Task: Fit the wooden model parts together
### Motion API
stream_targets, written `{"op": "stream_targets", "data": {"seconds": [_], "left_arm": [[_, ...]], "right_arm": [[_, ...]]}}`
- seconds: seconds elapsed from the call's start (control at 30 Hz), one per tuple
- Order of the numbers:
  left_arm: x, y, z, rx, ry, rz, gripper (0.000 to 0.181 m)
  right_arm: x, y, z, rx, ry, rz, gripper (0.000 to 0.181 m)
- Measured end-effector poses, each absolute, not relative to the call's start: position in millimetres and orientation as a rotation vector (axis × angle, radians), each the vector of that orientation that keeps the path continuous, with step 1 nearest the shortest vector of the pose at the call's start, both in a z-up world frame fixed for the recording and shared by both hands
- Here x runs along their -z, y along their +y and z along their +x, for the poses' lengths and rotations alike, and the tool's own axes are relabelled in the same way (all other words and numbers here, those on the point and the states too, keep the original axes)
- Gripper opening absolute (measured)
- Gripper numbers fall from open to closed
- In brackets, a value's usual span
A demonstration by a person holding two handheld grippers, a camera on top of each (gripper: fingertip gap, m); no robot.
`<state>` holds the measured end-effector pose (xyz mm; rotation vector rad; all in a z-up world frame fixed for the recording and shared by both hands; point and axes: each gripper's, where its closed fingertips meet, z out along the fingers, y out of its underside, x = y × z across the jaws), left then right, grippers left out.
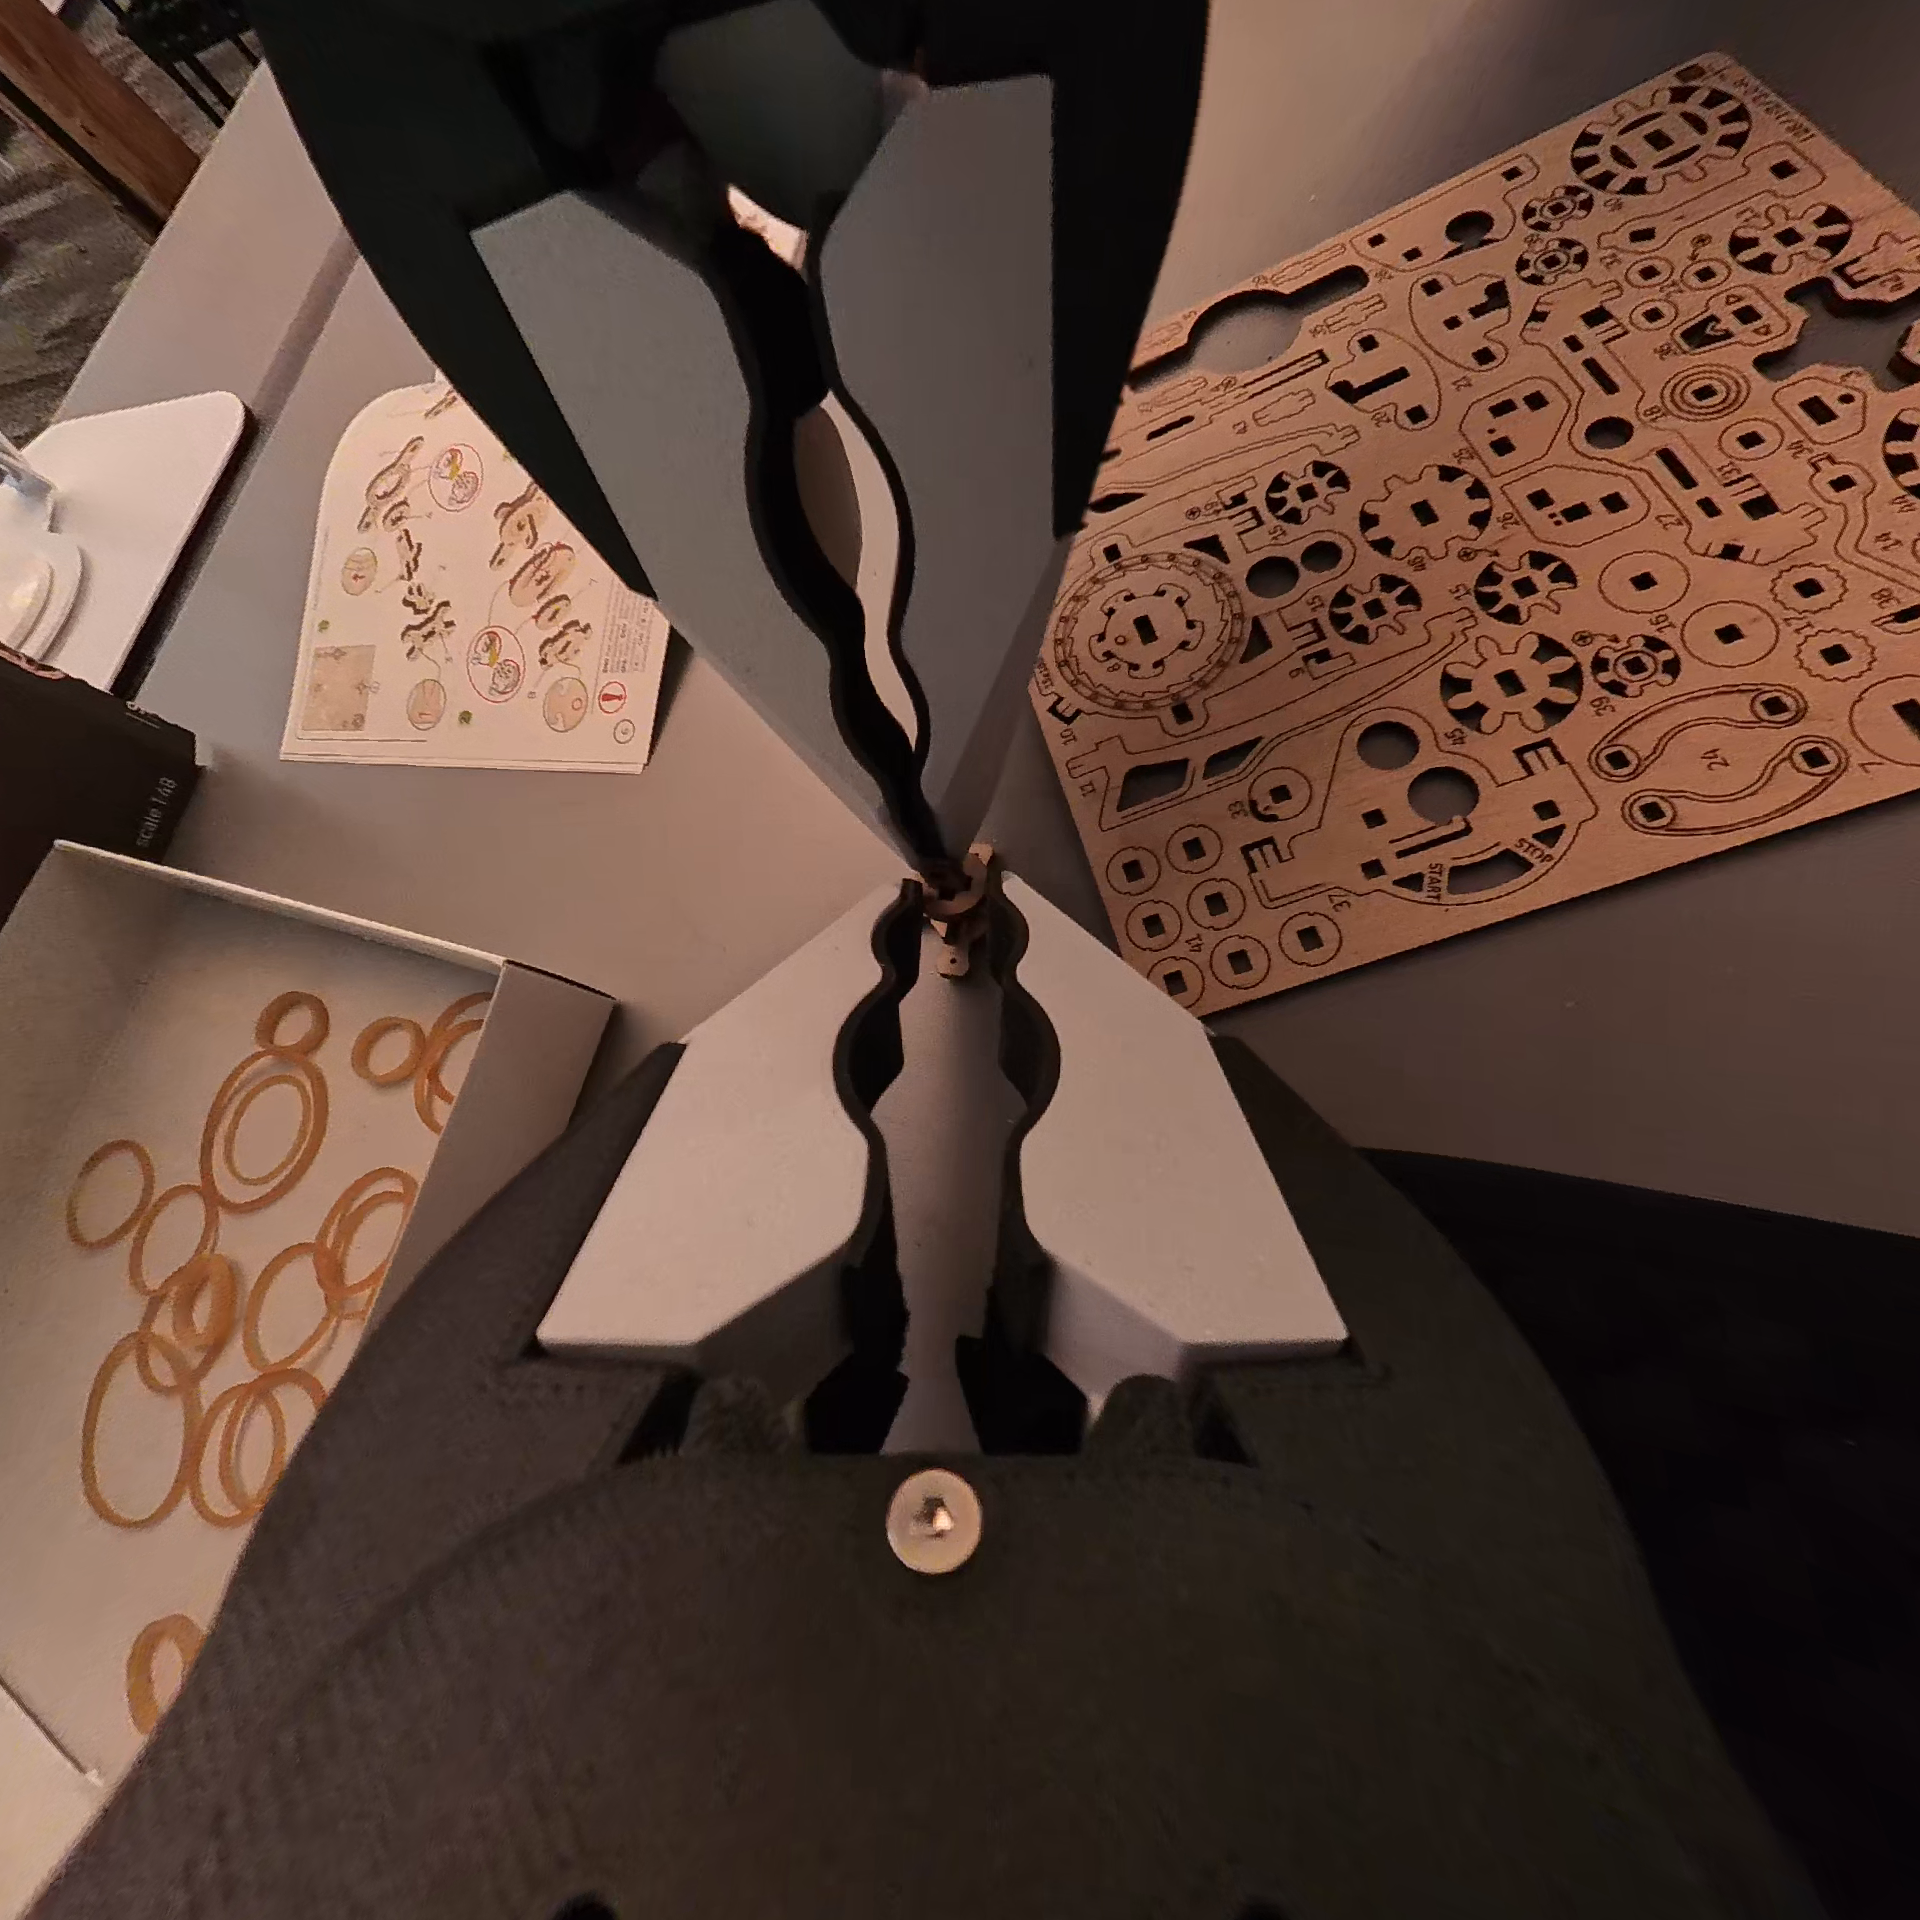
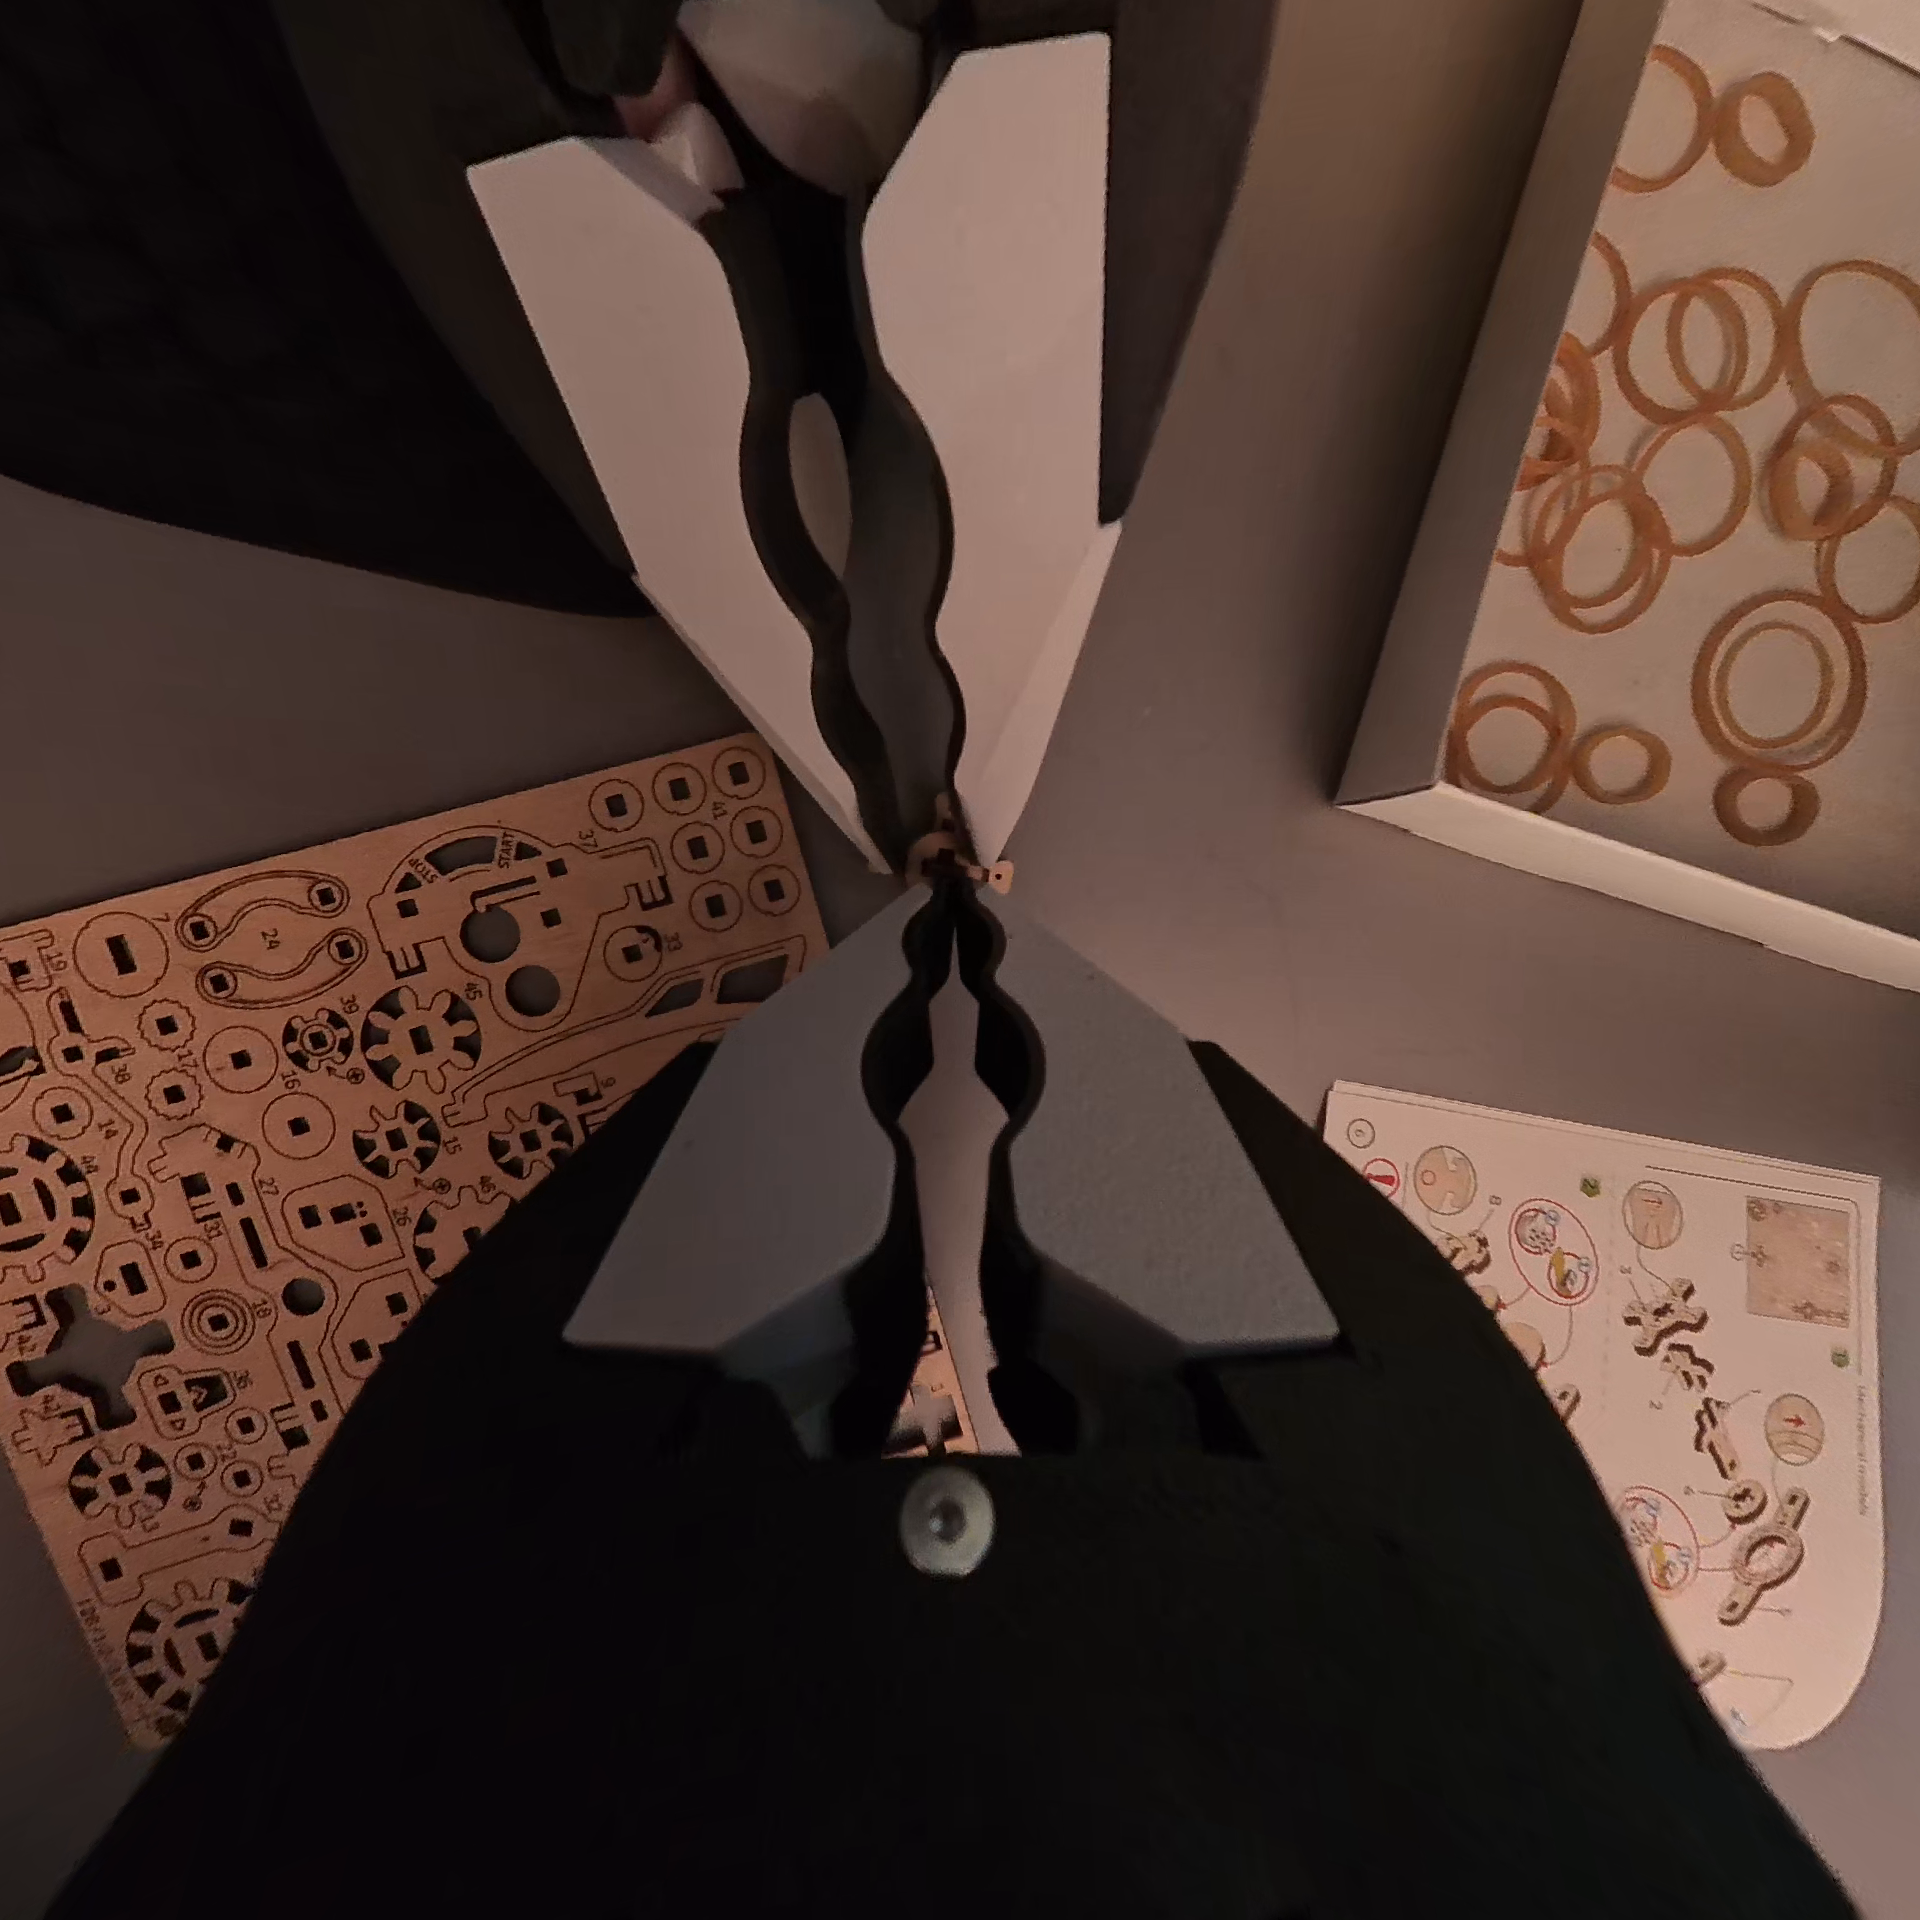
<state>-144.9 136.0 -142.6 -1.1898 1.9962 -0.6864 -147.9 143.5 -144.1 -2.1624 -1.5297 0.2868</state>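
Lying flat on grey table (image 1: 644,862): wooden sheet (image 1: 1538,582), leaflet (image 1: 468,613).

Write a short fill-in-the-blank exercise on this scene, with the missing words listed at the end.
1. The two grippers, left gripper and right gripper, meet tip to tip, both pinching small ______ parts.
2. The open white box holds loose rubber ______.
3. The flat wooden sheet with cut-out gears lies on the grey ______.
4. The paper instruction sheet lies ______ the box, not in it.

Missing words: wooden; bands; table; outside
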Motion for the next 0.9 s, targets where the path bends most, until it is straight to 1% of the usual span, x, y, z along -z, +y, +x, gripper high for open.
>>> {"op": "stream_targets", "data": {"seconds": [0.1, 0.2, 0.27, 0.4, 0.5, 0.6, 0.8, 0.9], "left_arm": [[142, 136, -147, 0.683, 2.003, -1.158, 0.011], [141, 142, -150, 0.619, 1.965, -1.123, 0.012], [138, 144, -154, 0.621, 1.952, -1.135, 0.011], [129, 142, -157, 0.783, 1.901, -1.244, 0.019], [130, 148, -159, 0.805, 1.863, -1.325, 0.019], [135, 153, -158, 0.763, 1.853, -1.352, 0.012], [140, 154, -157, 0.728, 1.874, -1.331, 0.006], [138, 152, -157, 0.753, 1.874, -1.316, 0.006]], "right_arm": [[143, 143, -151, -0.404, -1.511, -2.121, 0.000], [148, 144, -139, -0.363, -1.546, -2.142, 0.015], [145, 145, -137, -0.336, -1.579, -2.082, 0.026], [137, 148, -153, -0.508, -1.525, -1.946, 0.026], [133, 151, -160, -0.581, -1.489, -1.848, 0.024], [137, 152, -157, -0.564, -1.501, -1.817, 0.019], [137, 153, -159, -0.591, -1.482, -1.744, 0.008], [139, 153, -157, -0.582, -1.486, -1.734, 0.007]]}}
